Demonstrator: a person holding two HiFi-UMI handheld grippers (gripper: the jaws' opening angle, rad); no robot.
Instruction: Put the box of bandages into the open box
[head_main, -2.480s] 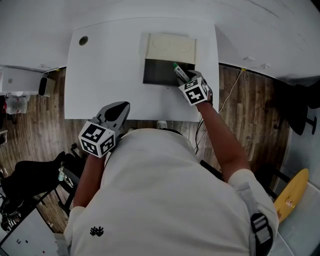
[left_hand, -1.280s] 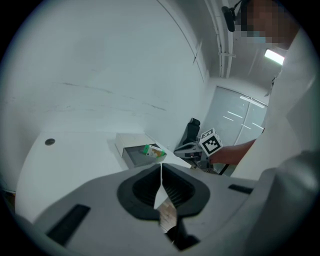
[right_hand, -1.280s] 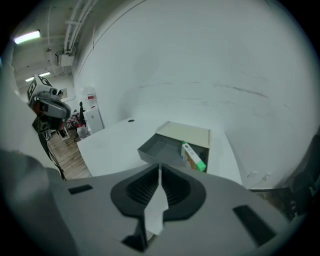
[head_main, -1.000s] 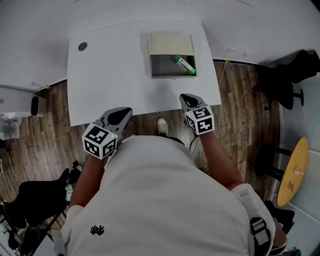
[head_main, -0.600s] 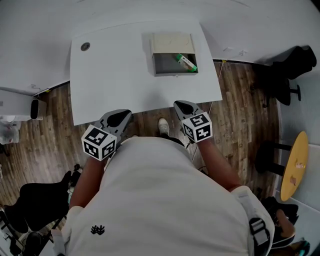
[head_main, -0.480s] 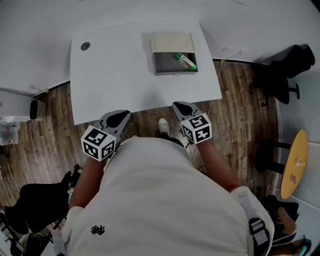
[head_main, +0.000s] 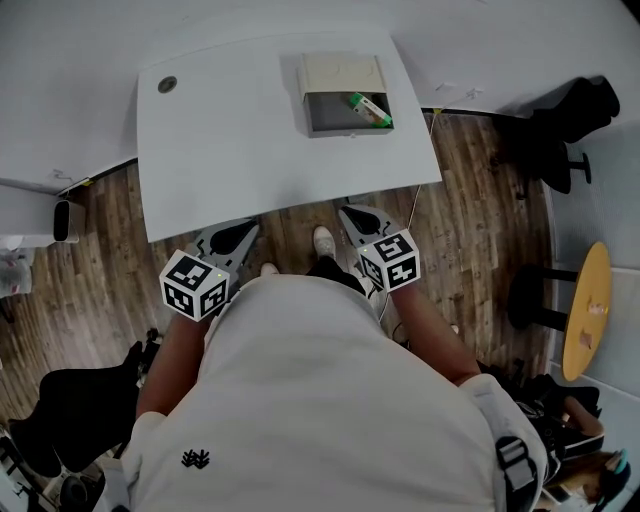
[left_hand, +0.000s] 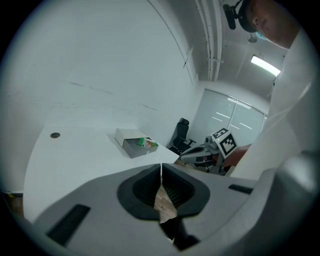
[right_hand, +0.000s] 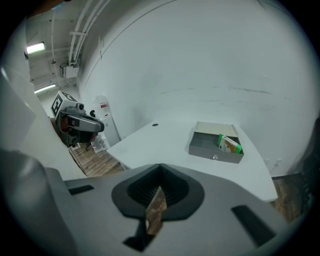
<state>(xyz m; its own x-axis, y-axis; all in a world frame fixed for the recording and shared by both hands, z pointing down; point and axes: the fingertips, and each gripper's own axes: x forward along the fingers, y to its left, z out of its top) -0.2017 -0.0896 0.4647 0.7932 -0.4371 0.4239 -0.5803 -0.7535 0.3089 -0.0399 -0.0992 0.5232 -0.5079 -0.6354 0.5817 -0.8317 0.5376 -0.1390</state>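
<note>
The green and white box of bandages (head_main: 368, 108) lies in the right part of the open grey box (head_main: 340, 129) at the far side of the white table (head_main: 230, 150). Both grippers hang below the table's near edge, close to the person's body. The left gripper (head_main: 236, 238) is shut with nothing in it, and so is the right gripper (head_main: 361, 219). In the right gripper view the bandage box (right_hand: 229, 144) leans inside the open box (right_hand: 215, 153), far beyond the shut right gripper (right_hand: 160, 168). The left gripper view shows its shut left gripper (left_hand: 161, 168) and the open box (left_hand: 131, 149) far off.
A round cable hole (head_main: 167, 84) sits at the table's far left corner. Wooden floor (head_main: 480, 200) runs around the table. A black office chair (head_main: 575, 110) stands at the right, and a yellow round table (head_main: 586, 310) lies further right.
The right gripper has let go of the bandage box in the open box and drawn back off the table to the person's body. The left gripper has barely moved.
</note>
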